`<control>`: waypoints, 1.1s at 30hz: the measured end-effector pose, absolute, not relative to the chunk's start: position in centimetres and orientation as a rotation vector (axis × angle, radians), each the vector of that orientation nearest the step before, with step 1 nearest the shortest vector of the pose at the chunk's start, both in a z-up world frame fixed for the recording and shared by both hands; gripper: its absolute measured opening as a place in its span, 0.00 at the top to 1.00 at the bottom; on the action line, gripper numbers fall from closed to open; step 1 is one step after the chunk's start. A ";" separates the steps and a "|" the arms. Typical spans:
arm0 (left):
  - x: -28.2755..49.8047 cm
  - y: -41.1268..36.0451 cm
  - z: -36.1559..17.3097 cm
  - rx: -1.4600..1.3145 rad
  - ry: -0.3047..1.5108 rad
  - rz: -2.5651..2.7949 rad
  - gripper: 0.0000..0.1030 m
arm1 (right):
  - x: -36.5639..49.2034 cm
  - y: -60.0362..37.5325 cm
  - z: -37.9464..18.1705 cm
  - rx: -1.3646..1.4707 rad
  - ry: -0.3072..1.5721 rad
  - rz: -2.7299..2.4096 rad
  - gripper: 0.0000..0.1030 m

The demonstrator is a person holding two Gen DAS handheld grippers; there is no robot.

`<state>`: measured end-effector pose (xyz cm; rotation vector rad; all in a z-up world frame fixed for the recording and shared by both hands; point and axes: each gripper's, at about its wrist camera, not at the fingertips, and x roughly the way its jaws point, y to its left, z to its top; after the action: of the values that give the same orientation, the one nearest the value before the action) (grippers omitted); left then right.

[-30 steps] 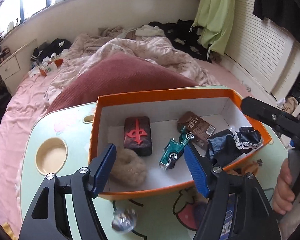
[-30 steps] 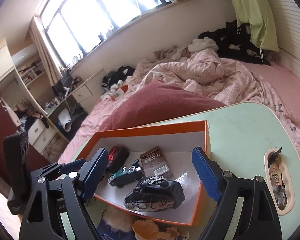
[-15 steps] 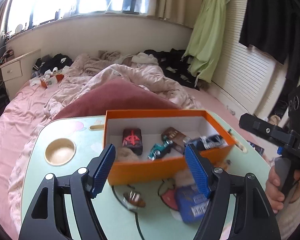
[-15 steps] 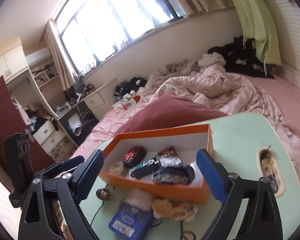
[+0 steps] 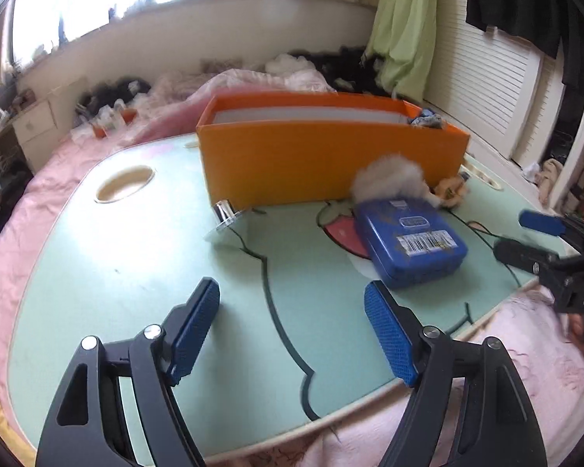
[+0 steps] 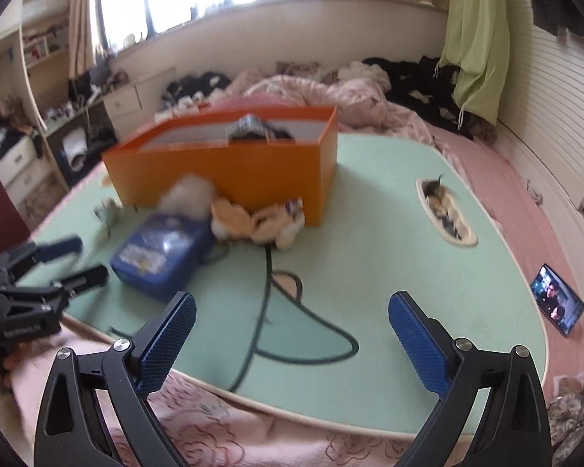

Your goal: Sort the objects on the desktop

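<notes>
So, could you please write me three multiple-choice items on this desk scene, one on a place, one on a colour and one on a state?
1. Where does the blue tin lie?
A. inside the box
B. on the green table, in front of the orange box
C. on the bed

2. What colour are the box's outer walls?
A. orange
B. white
C. black

3. What is between the right gripper pads?
A. the tin
B. a plush toy
C. nothing

Answers: 1 B, the tin rests on the tabletop before the box wall. 2 A, the walls show orange in both views. 3 C, the jaws stand wide with only table behind them.
</notes>
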<state>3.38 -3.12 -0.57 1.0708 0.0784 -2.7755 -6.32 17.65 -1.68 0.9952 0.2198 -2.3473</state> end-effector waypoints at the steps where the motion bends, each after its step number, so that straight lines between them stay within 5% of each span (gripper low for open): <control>1: 3.7 -3.2 -0.8 1.029 0.085 -2.769 0.16 | -6.4 17.6 -2.3 1.009 0.246 -2.355 0.02; 6: 4.1 -3.5 -1.4 0.967 0.106 -2.757 0.00 | -6.6 17.7 -2.9 0.981 0.264 -2.391 0.00; 33: 4.2 -3.6 -1.6 0.921 0.098 -2.779 0.00 | -6.8 17.1 -3.0 0.924 0.258 -2.337 0.00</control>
<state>4.25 -3.61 -1.58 0.9206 0.0983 -2.7790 -6.85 17.11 -3.02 0.9243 0.2577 -2.3375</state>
